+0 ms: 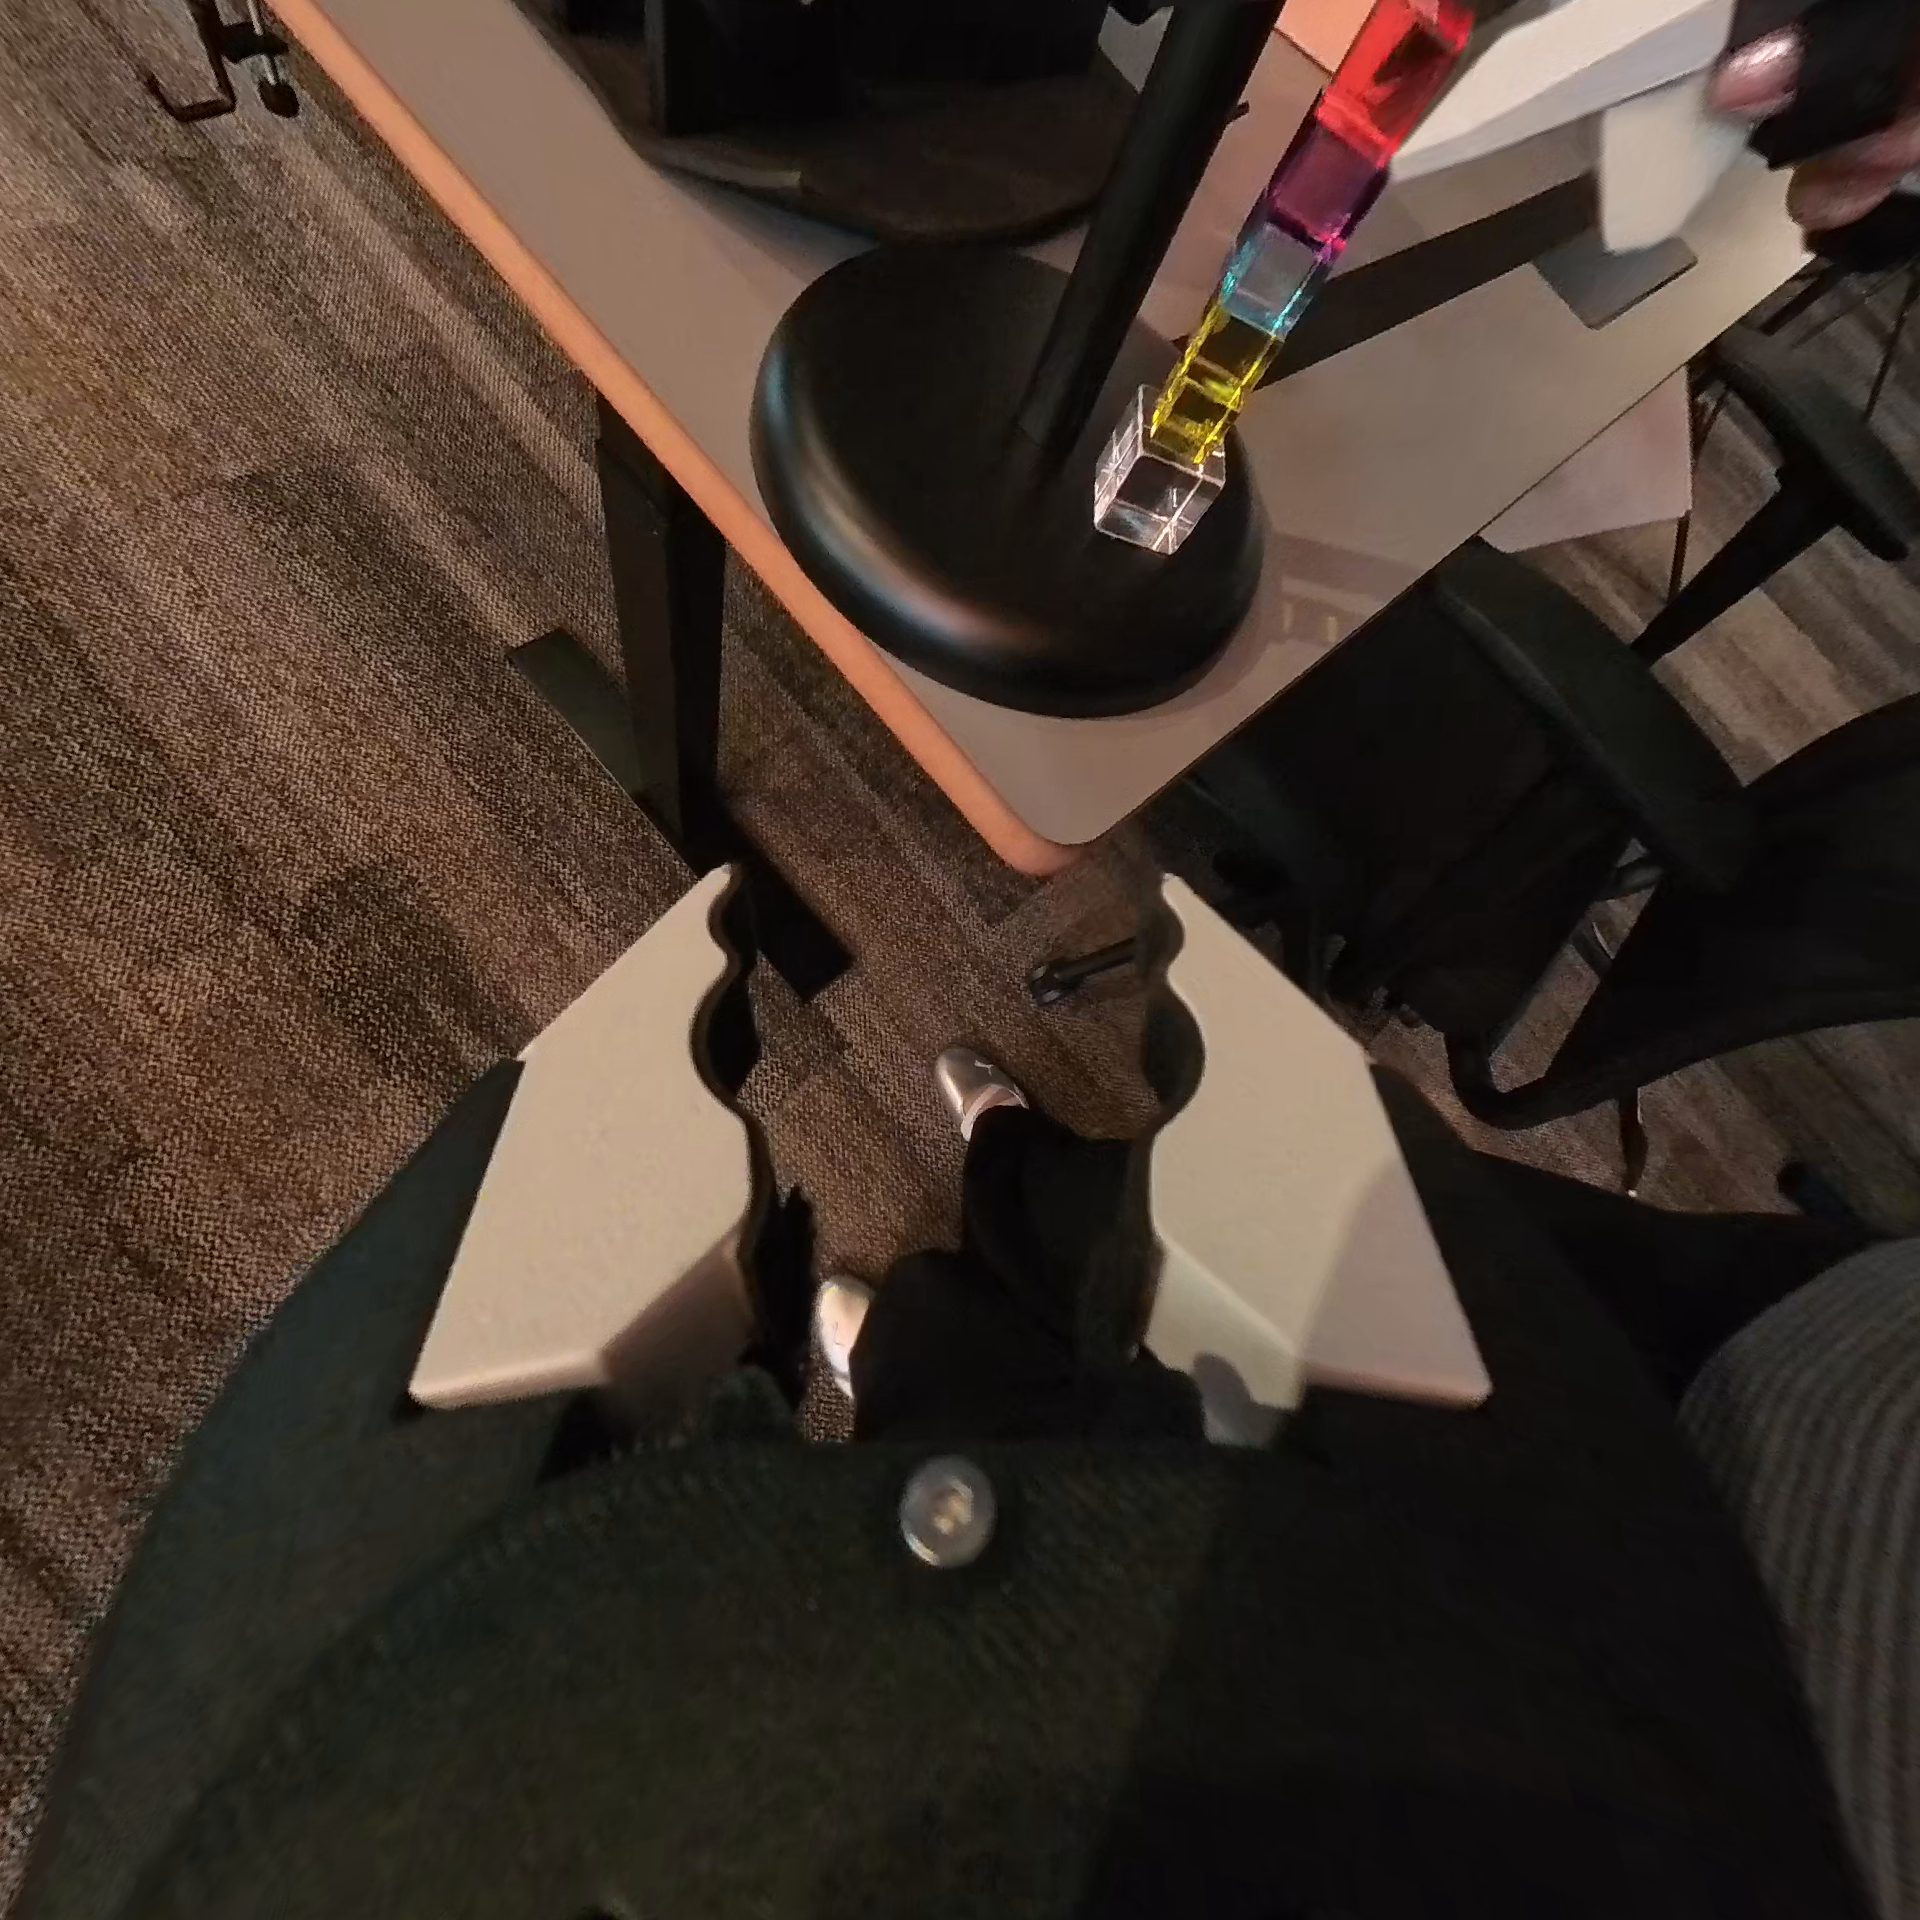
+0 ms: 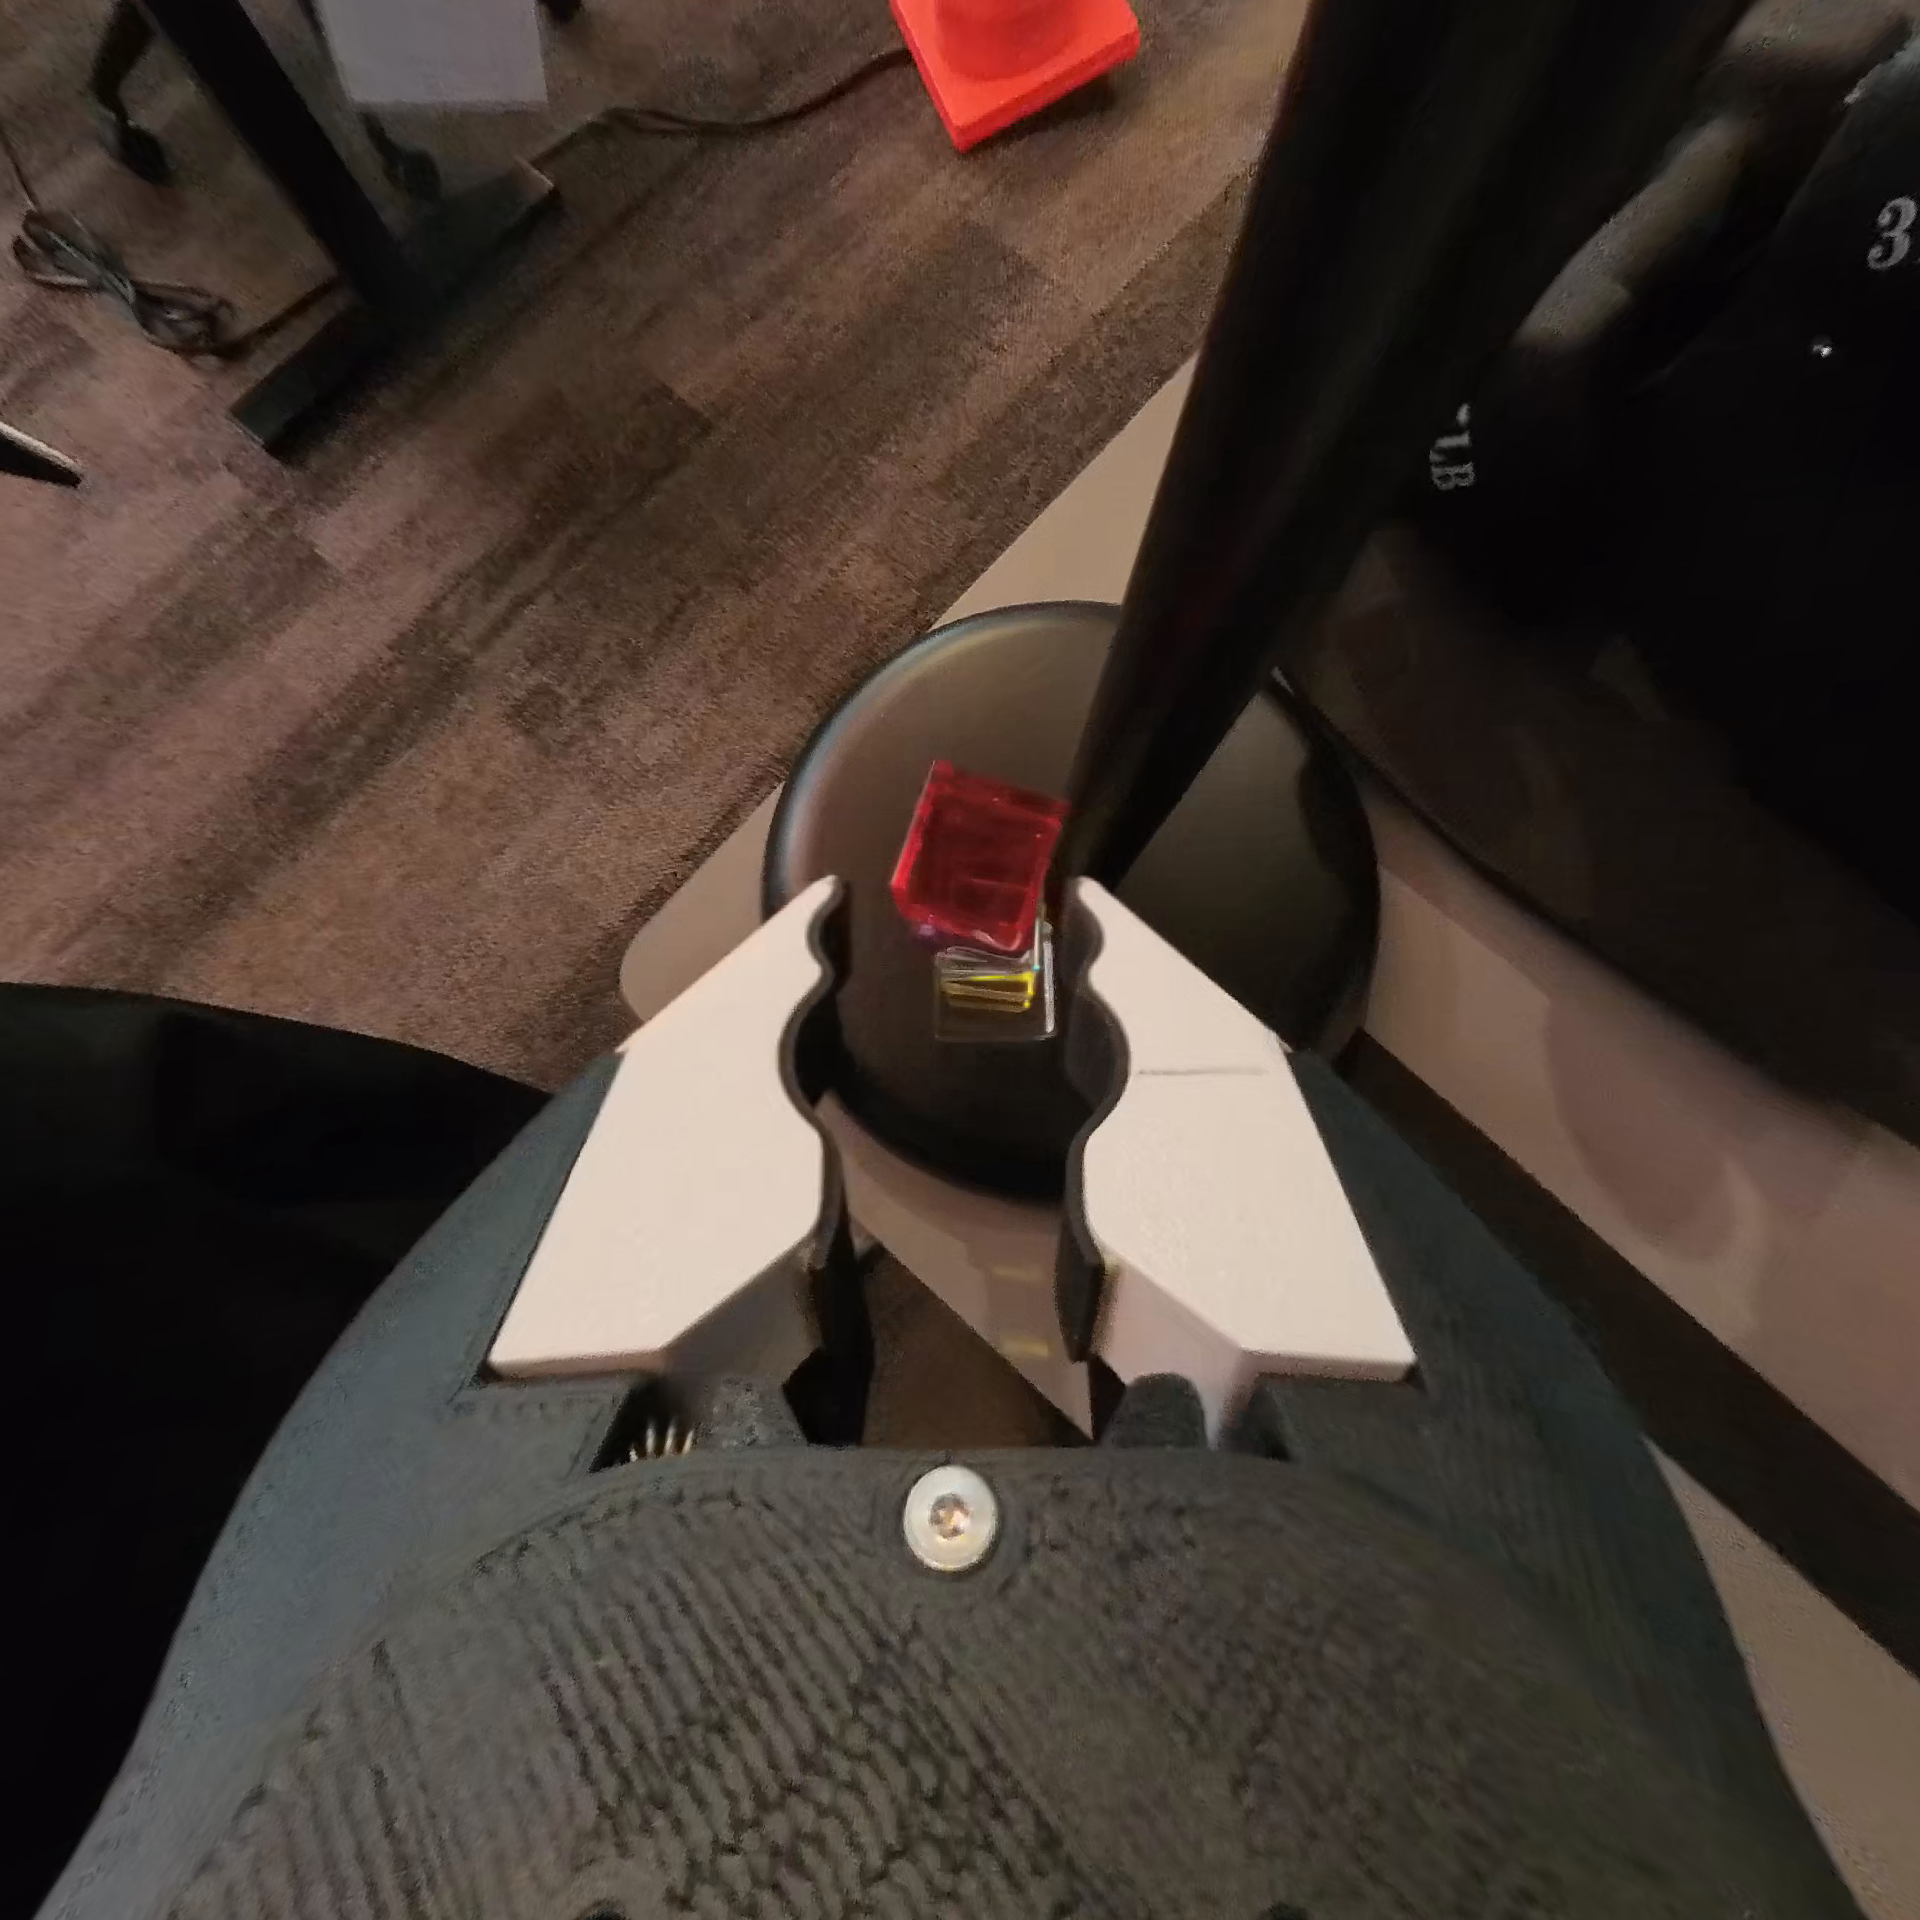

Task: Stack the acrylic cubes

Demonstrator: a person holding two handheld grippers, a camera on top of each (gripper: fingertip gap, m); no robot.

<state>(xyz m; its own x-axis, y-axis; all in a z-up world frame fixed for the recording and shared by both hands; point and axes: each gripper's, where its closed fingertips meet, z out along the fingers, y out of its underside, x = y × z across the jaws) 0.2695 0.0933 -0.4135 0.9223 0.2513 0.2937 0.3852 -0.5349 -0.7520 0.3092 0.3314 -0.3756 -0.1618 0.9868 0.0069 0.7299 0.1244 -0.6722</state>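
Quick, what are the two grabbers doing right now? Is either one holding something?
Left gripper: jaws wide open, holding nothing, only carpet between them.
Right gripper: jaws open above the stack of see-through cubes, not squeezing it.

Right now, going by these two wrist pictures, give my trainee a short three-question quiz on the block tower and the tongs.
1. True or false: the stack of see-through blocks stands on the carpet.
2. Which block tops the stack? A clear, B yellow, C red.
3. Fill in: the left tongs hang open over the ____.

Key
1. False. It stands on the black round stand base on the table.
2. C. The red block is on top and the clear block at the bottom; the right tongs are open beside it.
3. Carpet.
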